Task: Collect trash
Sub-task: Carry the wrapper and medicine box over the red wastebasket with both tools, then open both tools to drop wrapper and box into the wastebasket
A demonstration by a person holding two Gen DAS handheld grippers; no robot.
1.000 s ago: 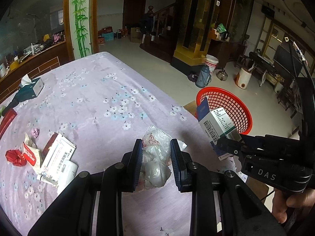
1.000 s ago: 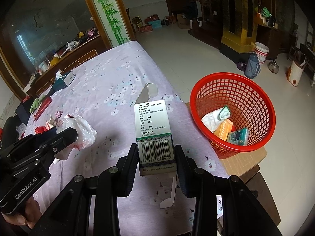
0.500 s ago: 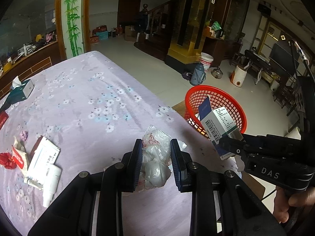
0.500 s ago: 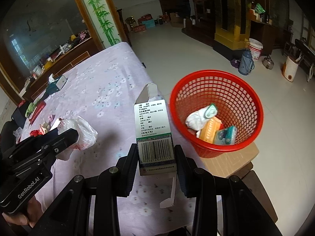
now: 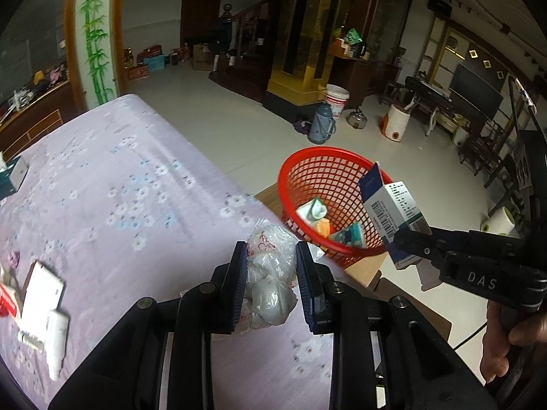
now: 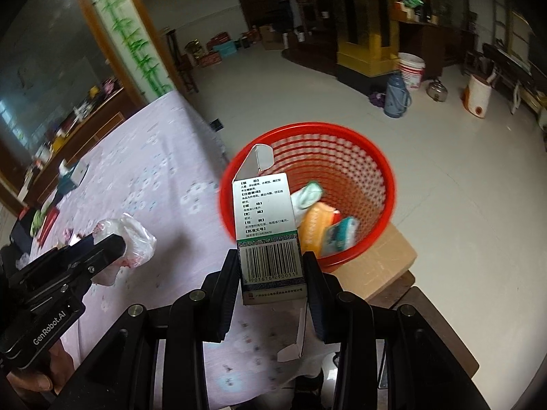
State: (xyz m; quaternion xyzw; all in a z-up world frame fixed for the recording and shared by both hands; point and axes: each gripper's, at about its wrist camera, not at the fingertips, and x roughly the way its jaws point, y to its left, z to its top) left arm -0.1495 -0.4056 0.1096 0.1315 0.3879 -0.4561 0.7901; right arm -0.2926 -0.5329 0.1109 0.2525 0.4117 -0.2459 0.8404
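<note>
Your right gripper pinches a box over the red basket, which holds some trash, your left gripper pinches a bag above the counter, where several scraps remain.

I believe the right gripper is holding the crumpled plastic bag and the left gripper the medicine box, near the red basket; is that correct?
Not quite: they are swapped. The right gripper holds the medicine box, as the right wrist view shows, and the left gripper holds the crumpled plastic bag, near the red basket.
</note>
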